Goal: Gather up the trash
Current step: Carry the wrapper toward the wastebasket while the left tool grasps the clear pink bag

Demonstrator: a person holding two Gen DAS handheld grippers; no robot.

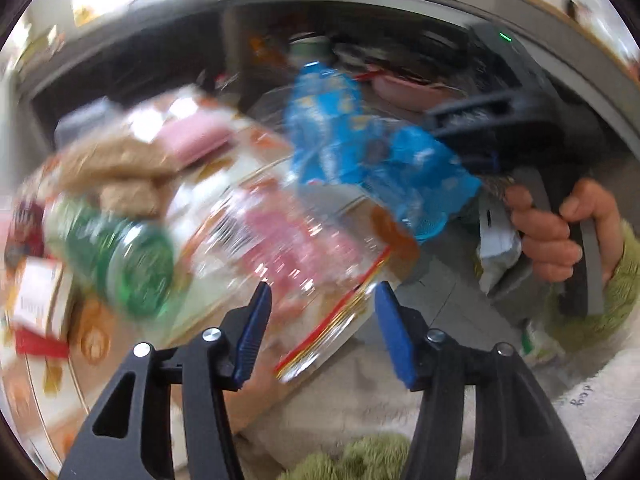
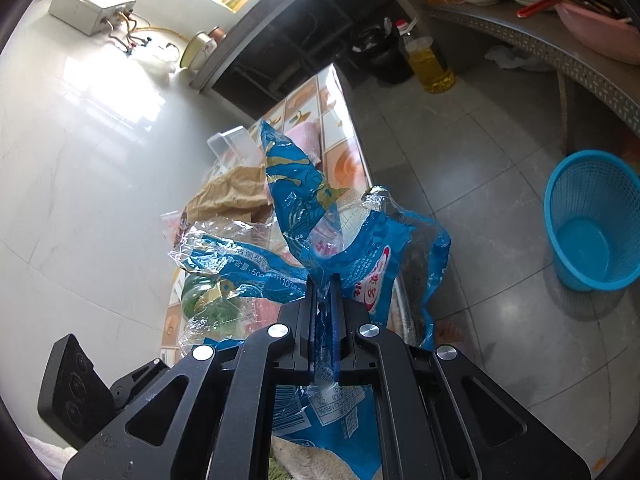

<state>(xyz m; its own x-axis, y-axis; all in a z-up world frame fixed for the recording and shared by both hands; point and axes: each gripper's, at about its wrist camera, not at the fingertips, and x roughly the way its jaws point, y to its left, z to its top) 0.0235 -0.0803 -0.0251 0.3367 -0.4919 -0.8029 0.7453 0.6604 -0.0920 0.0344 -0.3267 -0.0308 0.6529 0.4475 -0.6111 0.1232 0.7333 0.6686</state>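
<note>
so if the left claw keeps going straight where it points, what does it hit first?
Probably the clear plastic wrapper lying just ahead of the open left claw, between its fingertips' line. The frame is blurred, so the depth is uncertain.

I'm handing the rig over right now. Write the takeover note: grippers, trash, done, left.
Right gripper: shut on blue plastic wrapper, held above the table.
Left gripper: open, nothing gripped; a clear plastic bag lies just ahead of it.
Blue waste basket: on the floor, looks empty.
Still on the tiled table: green bottle, brown paper bag.
Done: wrapper picked up.
Left: bin it, then the rest.
</note>
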